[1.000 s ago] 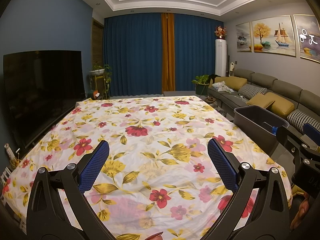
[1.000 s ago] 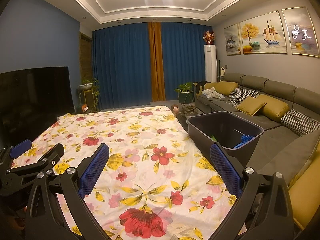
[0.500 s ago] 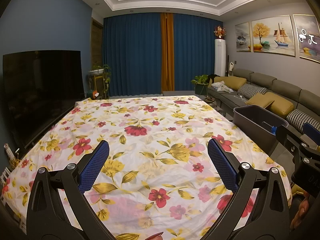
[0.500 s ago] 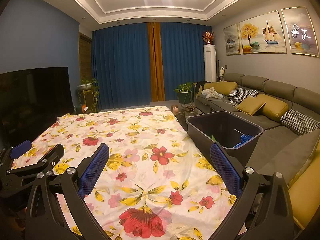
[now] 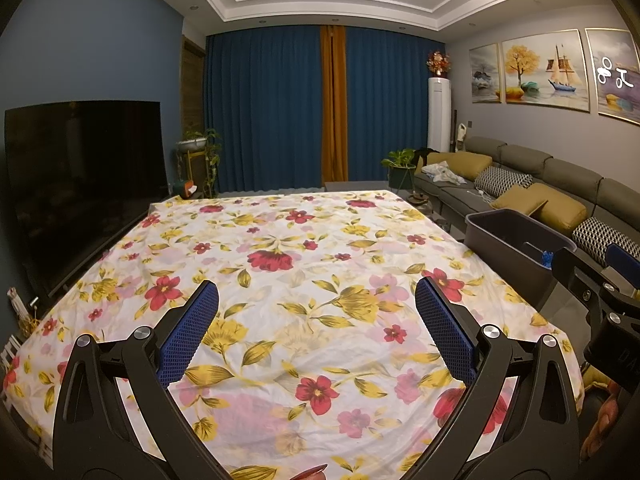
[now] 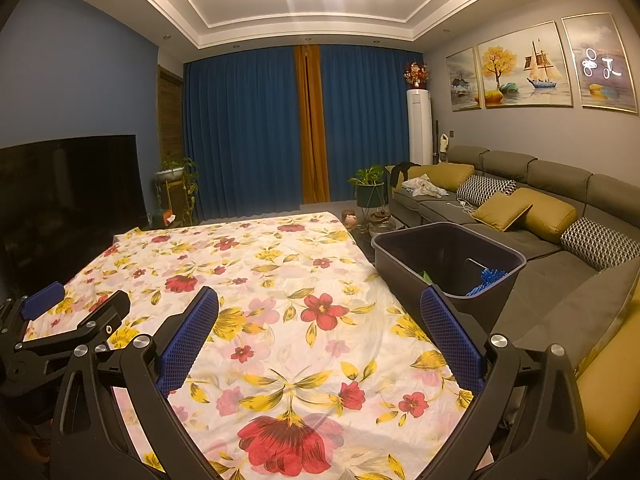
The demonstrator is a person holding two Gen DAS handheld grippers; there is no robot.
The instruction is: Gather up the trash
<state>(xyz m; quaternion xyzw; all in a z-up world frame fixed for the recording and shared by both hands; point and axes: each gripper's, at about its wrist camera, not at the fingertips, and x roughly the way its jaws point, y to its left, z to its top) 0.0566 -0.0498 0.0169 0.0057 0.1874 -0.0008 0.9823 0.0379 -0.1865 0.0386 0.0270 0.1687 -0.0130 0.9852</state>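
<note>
Above the wrinkled floral cloth point(image 5: 304, 280), both grippers point(image 5: 316, 332) point(image 6: 320, 340) spread wide, empty.

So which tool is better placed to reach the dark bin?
Right. The right tool is open beside the dark bin, while the left tool sits over the floral cloth, farther away.

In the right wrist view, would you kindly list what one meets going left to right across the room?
Television → floral sheet → dark bin → sofa.
</note>
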